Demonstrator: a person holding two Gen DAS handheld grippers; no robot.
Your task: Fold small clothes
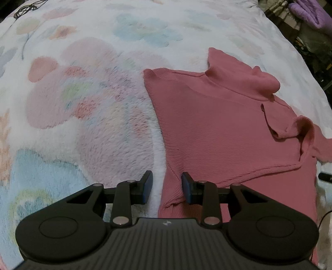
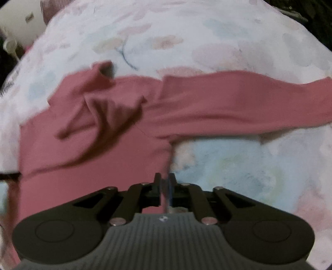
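Observation:
A pink ribbed turtleneck sweater [image 1: 217,133] lies on a fluffy floral blanket [image 1: 83,103]. Its left sleeve is folded across the body. My left gripper [image 1: 167,188] is open, its jaws straddling the sweater's left side edge near the hem. In the right wrist view the sweater [image 2: 93,157] lies with its right sleeve [image 2: 238,103] stretched out flat to the right. My right gripper [image 2: 165,187] is shut on the sweater's right side edge, with a thin strip of pink cloth between the pads.
The blanket [image 2: 238,166] covers the whole bed. A purple cloth [image 1: 307,14] and clutter lie beyond the bed's far right corner. A white appliance [image 2: 20,22] stands past the far left. A black cable [image 1: 324,176] lies near the sweater's right side.

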